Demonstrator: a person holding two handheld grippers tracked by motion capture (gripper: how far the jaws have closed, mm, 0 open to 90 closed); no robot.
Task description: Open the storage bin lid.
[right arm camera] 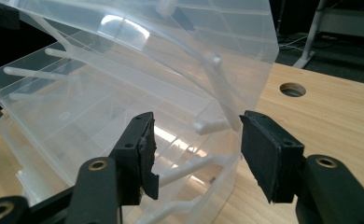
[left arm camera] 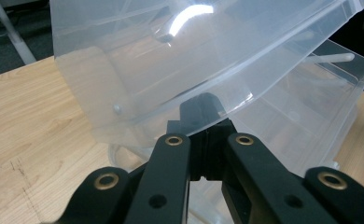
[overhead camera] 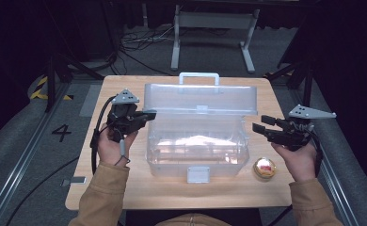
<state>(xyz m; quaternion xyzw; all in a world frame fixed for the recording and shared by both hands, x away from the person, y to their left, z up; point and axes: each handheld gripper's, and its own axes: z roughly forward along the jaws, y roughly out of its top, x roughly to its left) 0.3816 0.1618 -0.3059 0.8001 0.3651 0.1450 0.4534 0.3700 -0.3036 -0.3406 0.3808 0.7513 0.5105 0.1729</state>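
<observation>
Left gripper [overhead camera: 149, 114] pinched on the left edge of the clear lid [overhead camera: 200, 99], jaws together on the plastic as seen in the left gripper view, where the lid [left arm camera: 171, 70] rim passes right between the black tips; probably held so to keep the lid from dropping or to steer it on its hinge. Right gripper [overhead camera: 259, 123] jaws apart, gripping nothing, poised just beside the right end of the storage box [overhead camera: 195, 146]; in the right gripper view the lid's corner [right arm camera: 245, 70] and the box wall sit in the gap between the two pads [right arm camera: 264, 149] without clear contact, likely readied to catch that side so both ends move evenly. Box standing in the middle of the wooden counter [overhead camera: 125, 188], lid raised and leaning back, white handle [overhead camera: 199, 76] at the far top, grey latch [overhead camera: 198, 174] hanging at the near front wall. Inside the box, something pale with a pinkish-orange tint [overhead camera: 195, 141] lying along the bottom, blurred by the cloudy plastic, kind not to be told. Beside the box's near right corner, apart from it, a small round golden-wrapped item with red on top [overhead camera: 264, 167] resting on the counter just ahead of the right hand [overhead camera: 297, 160]. Round cable hole [right arm camera: 292, 89] in the counter beyond the right gripper.
</observation>
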